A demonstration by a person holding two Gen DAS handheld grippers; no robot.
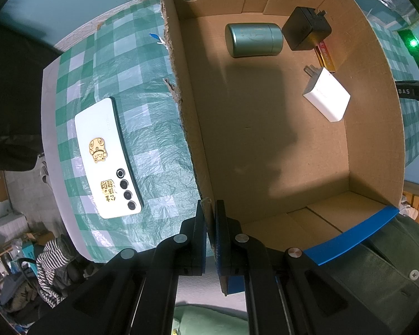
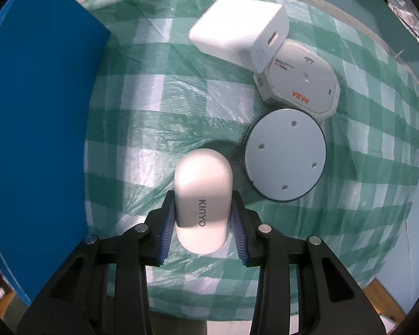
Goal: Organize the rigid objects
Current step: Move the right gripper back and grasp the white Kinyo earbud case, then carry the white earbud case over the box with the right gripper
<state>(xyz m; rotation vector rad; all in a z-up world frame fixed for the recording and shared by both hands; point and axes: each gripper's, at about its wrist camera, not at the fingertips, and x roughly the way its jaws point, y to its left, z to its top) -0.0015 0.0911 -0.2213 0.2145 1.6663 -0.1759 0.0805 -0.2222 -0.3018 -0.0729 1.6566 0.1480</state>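
1 cardboard box [image 1: 374, 128] holding 2 chargers [image 1: 327, 95], 1 green tin [image 1: 253, 39], perhaps 1 battery [image 1: 326, 58]; 1 phone [image 1: 106, 157] outside.

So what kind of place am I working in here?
Probably a home, not a lab: a table under a green checked plastic cloth, a taped cardboard box as the bin, and clothes piled on the floor beside it.

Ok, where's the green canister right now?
In the left wrist view, the green canister lies on its side inside the cardboard box, toward the far end, just left of the black charger and apart from the white charger.
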